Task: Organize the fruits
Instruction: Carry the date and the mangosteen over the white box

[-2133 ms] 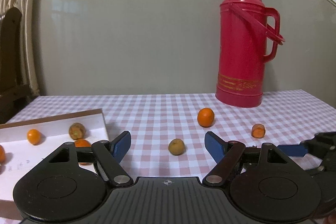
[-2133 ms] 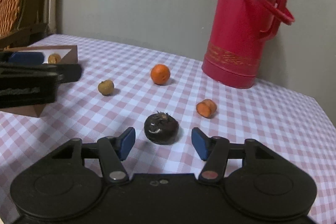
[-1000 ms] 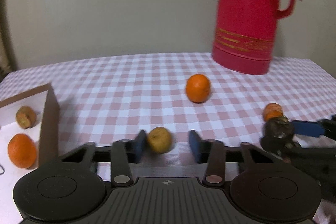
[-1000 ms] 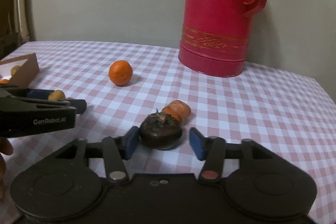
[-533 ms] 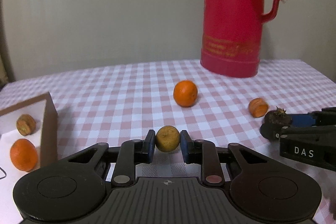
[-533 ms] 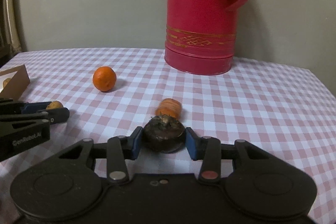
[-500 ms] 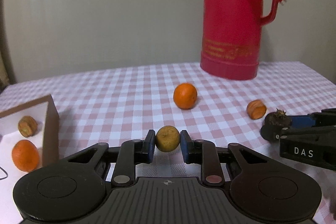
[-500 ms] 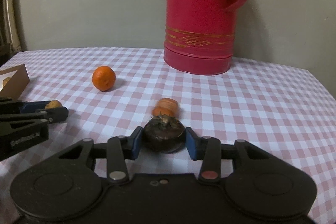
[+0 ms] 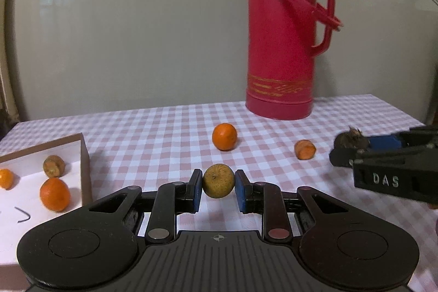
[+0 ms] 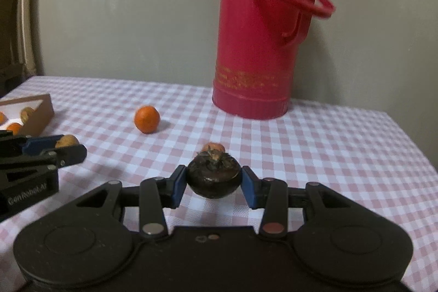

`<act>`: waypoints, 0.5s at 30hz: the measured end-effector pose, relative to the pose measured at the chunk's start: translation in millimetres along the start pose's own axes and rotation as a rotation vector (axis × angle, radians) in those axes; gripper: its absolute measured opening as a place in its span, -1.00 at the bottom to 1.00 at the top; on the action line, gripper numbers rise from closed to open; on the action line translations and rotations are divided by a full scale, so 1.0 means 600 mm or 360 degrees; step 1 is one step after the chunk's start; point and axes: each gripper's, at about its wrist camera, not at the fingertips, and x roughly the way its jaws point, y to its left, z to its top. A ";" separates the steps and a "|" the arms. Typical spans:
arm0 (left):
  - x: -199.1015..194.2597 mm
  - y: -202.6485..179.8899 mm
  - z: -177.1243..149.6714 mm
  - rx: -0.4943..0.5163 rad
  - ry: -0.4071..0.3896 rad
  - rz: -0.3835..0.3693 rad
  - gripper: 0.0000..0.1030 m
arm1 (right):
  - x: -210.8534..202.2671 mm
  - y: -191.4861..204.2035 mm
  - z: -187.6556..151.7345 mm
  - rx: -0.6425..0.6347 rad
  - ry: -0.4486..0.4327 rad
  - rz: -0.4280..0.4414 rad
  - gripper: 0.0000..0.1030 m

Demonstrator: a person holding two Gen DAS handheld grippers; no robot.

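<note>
My left gripper (image 9: 218, 186) is shut on a small yellow-green citrus fruit (image 9: 218, 184), held above the checked tablecloth. My right gripper (image 10: 214, 185) is shut on a dark mangosteen (image 10: 214, 181), also lifted off the cloth. In the left wrist view the right gripper (image 9: 353, 145) with the mangosteen (image 9: 350, 141) shows at the right edge. In the right wrist view the left gripper (image 10: 64, 145) with its fruit (image 10: 66, 141) shows at the left. An orange (image 9: 224, 136) and a small orange piece (image 9: 304, 149) lie on the cloth. The orange (image 10: 146, 119) also shows in the right wrist view.
A brown-rimmed white box (image 9: 83, 155) at the left holds several fruits, among them an orange (image 9: 54, 194) and a brownish one (image 9: 53, 165). A tall red thermos (image 9: 284, 34) stands at the back of the table. A grey wall runs behind.
Both grippers closed on their fruits and have lifted them off the tablecloth. The views have drawn back, so the thermos now shows in full height.
</note>
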 end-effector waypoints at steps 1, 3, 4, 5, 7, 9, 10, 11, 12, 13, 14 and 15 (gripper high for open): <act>-0.007 0.001 -0.003 0.0001 -0.0008 0.0000 -0.50 | -0.009 0.003 0.000 -0.0006 -0.0013 0.0006 -0.34; -0.027 0.002 -0.008 0.0000 -0.0024 0.0003 -0.50 | -0.024 0.008 -0.001 -0.0020 -0.0025 0.0026 -0.35; -0.035 0.002 -0.010 -0.0002 -0.0035 0.0006 -0.50 | -0.031 0.012 -0.002 -0.0029 -0.0032 0.0030 -0.35; -0.045 0.003 -0.012 -0.0002 -0.0048 0.0009 -0.50 | -0.041 0.017 -0.006 -0.0043 -0.0043 0.0036 -0.35; -0.065 0.006 -0.016 -0.0002 -0.0071 0.0009 -0.50 | -0.060 0.026 -0.012 -0.0068 -0.0057 0.0058 -0.35; -0.085 0.009 -0.016 0.0002 -0.0098 0.0014 -0.50 | -0.083 0.037 -0.017 -0.0090 -0.0092 0.0078 -0.35; -0.096 0.012 -0.016 0.0003 -0.0113 0.0015 -0.50 | -0.097 0.042 -0.019 -0.0104 -0.0113 0.0087 -0.35; -0.108 0.015 -0.016 0.0004 -0.0129 0.0020 -0.50 | -0.109 0.047 -0.021 -0.0110 -0.0138 0.0098 -0.35; -0.119 0.020 -0.016 0.0007 -0.0148 0.0027 -0.50 | -0.120 0.051 -0.022 -0.0113 -0.0161 0.0110 -0.35; -0.130 0.025 -0.017 0.0010 -0.0166 0.0035 -0.50 | -0.128 0.055 -0.023 -0.0118 -0.0177 0.0121 -0.35; -0.141 0.030 -0.018 0.0012 -0.0177 0.0046 -0.50 | -0.139 0.060 -0.024 -0.0125 -0.0199 0.0136 -0.35; -0.152 0.036 -0.019 0.0010 -0.0189 0.0056 -0.50 | -0.150 0.066 -0.024 -0.0129 -0.0222 0.0155 -0.35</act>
